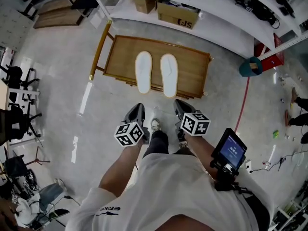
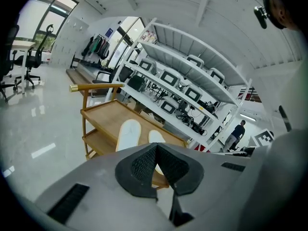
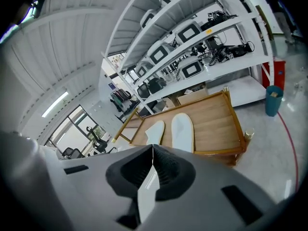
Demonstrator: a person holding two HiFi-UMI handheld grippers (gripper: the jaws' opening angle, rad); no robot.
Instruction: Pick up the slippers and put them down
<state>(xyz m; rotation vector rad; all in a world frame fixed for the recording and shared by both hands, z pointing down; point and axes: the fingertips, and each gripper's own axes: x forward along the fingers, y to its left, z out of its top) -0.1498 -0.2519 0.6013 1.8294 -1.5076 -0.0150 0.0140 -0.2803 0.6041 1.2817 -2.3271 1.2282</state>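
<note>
Two white slippers lie side by side on the top shelf of a wooden cart [image 1: 192, 64]: the left slipper [image 1: 143, 71] and the right slipper [image 1: 169, 74]. Both show in the left gripper view too, left slipper [image 2: 128, 134] and right slipper [image 2: 156, 137], and in the right gripper view, left slipper [image 3: 155, 130] and right slipper [image 3: 182, 130]. My left gripper [image 1: 138, 110] hangs short of the cart's near edge, jaws shut and empty. My right gripper [image 1: 181, 108] is level with it, also shut with nothing in it.
White shelving [image 1: 202, 18] with cardboard boxes [image 1: 177, 14] runs behind the cart. A teal bin [image 1: 250, 66] stands to the right by a red line on the floor. Office chairs [image 1: 19, 114] are at the far left. Bare grey floor lies between me and the cart.
</note>
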